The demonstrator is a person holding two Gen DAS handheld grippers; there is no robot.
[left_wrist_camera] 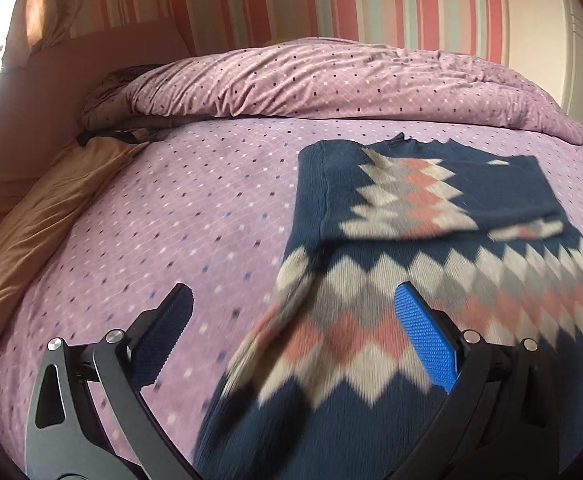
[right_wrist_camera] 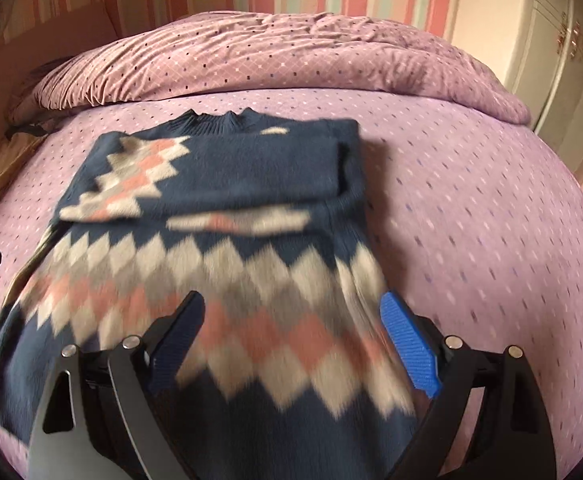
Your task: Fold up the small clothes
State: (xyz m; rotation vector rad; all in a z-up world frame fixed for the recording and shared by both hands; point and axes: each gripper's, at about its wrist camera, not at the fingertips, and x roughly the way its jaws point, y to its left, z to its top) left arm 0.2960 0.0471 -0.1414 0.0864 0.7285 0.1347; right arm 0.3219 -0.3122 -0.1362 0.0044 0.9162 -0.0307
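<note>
Both sets of jaws stood wide apart and gripped nothing. The left gripper (left_wrist_camera: pixel 291 344) hung over the sweater's left margin, one finger above bare sheet and the blue-padded finger above the knit; the right gripper (right_wrist_camera: pixel 295 344) hung over the sweater's lower right part, its fingers either side of the diamond band. No pad could be seen pressing on the cloth. Both tools pointed steeply down toward the bed. The sweater (right_wrist_camera: pixel 227 184), navy with white, grey and pink diamonds, lay flat near the middle of the bed (right_wrist_camera: pixel 471 220), collar toward the heaped duvet (right_wrist_camera: pixel 291 60) along the far edge and hem toward the near edge. Its sleeves were already folded across the chest, so the body fold appeared to be what remained. Judged from its look, the knit was soft, limp and fairly light, with enough bulk to hold a crease loosely; it would sag between two grip points and drag on the sheet rather than slide. The sound places to take hold were the two hem corners, pinching both layers together. A tan pillow (left_wrist_camera: pixel 51 216) lay at the bed's left edge, well apart from the garment. The lower hem was hidden behind the tools.
</note>
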